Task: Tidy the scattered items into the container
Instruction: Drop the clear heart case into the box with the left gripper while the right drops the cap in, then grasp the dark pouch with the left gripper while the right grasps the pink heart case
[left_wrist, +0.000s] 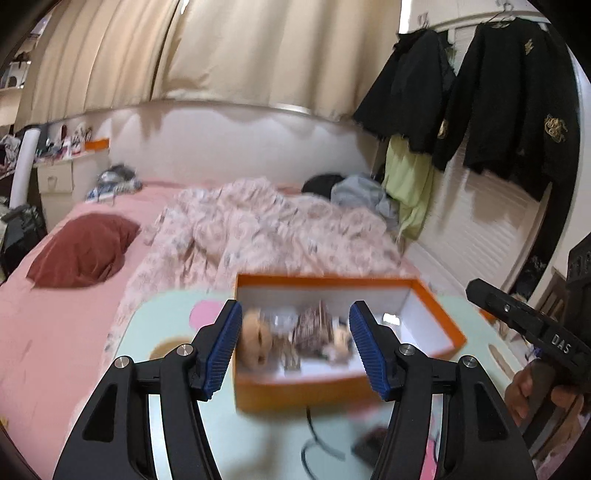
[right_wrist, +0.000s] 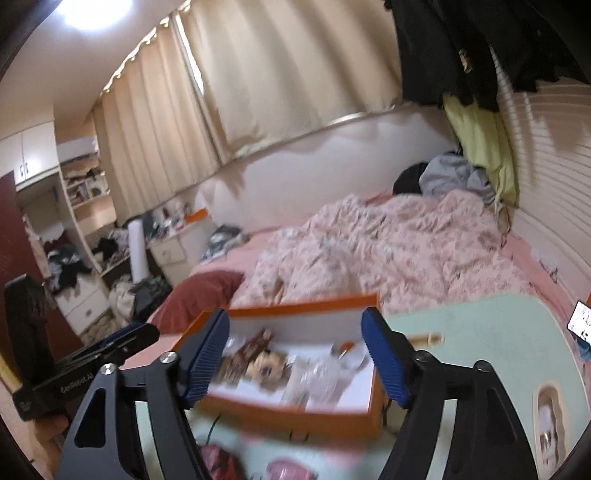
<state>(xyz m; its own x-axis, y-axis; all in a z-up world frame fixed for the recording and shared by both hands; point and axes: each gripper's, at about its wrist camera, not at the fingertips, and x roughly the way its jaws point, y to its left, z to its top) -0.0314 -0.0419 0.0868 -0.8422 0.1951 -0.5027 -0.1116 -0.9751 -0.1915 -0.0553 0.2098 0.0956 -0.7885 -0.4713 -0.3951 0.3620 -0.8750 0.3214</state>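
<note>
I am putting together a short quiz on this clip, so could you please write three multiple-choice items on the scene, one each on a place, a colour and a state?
1. Where does the doll lie?
A. inside the box
B. on the red pillow
C. on the floor

2. What colour is the box's outside?
A. blue
B. orange
C. black

3. How are the two claws?
A. both open, empty
B. both shut on the box
C. one holds the doll

Answers:
1 A: the small doll in the patterned dress lies within the white-lined rectangular cardboard box.
2 B: its outer walls are orange.
3 A: the left claw and the right claw stand spread, holding nothing.
</note>
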